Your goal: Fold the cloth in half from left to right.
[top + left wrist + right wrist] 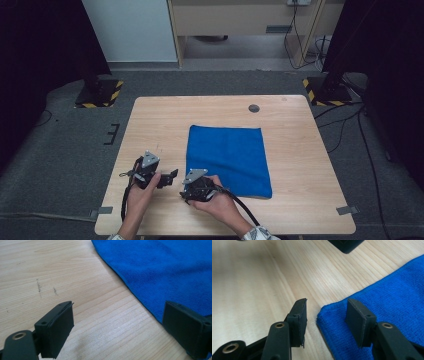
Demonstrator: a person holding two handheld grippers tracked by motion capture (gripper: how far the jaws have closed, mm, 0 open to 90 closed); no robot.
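Note:
A blue cloth (227, 157) lies flat on the wooden table (150, 115), right of centre. My right gripper (192, 186) sits at the cloth's near left corner. In the right gripper view the jaws (327, 307) stand half apart, with that corner of the cloth (387, 297) lying between them. Neither pad touches it: one is over bare wood, the other over the fabric. My left gripper (170, 176) is just left of the cloth, low over the wood. Its jaws (120, 315) are wide open and hold nothing, and the cloth's edge (162, 270) runs past the right jaw.
A round grey grommet (254, 108) sits in the tabletop near the far edge. Bare wood stretches left of the cloth. The left gripper's jaw (345, 245) shows at the top of the right gripper view. Two dark stands on striped bases (100, 92) flank the table on the floor.

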